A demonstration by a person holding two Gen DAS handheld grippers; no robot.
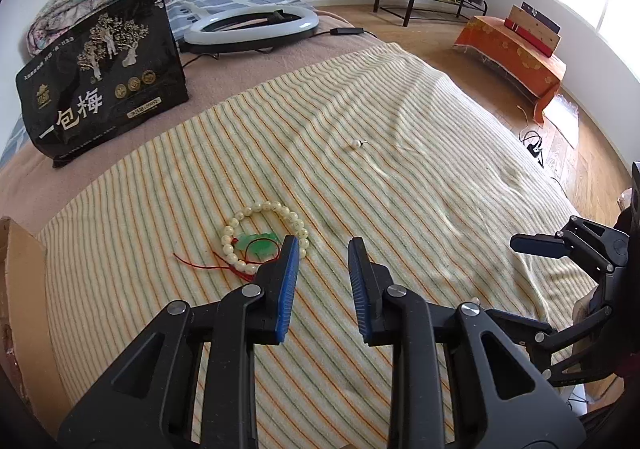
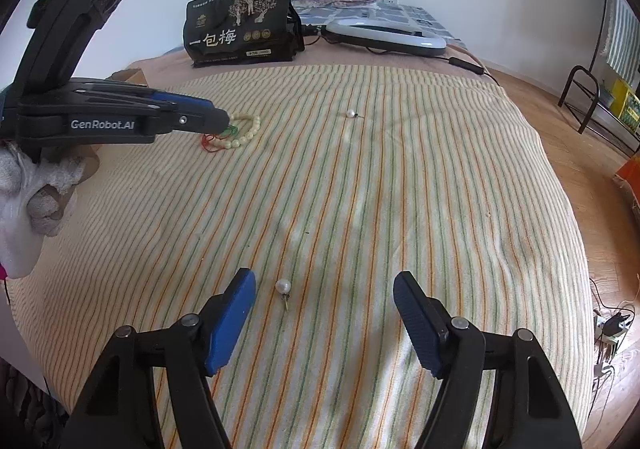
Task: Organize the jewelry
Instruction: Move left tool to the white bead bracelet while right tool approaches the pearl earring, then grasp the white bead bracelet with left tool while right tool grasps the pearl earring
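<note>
pearl stud [image 2: 283, 285] lay between the half-open right hand-held gripper [image 2: 324, 289]'s pads, needing centring before closing; left hand-held gripper [image 1: 323, 249], narrow, held nothing.

Two low wrist views over one striped blanket [image 1: 400, 129], angled downward.

The right gripper [image 2: 324, 293] hangs over a striped blanket [image 2: 400, 189], jaws apart, nothing between the pads. A pearl earring [image 2: 283, 286] lies nearer its 9 o'clock finger. At 10 o'clock the left gripper [image 2: 218, 116] tips over a bead bracelet [image 2: 242, 133]. A 2nd pearl earring [image 2: 351, 114] lies at 12 o'clock.
</note>
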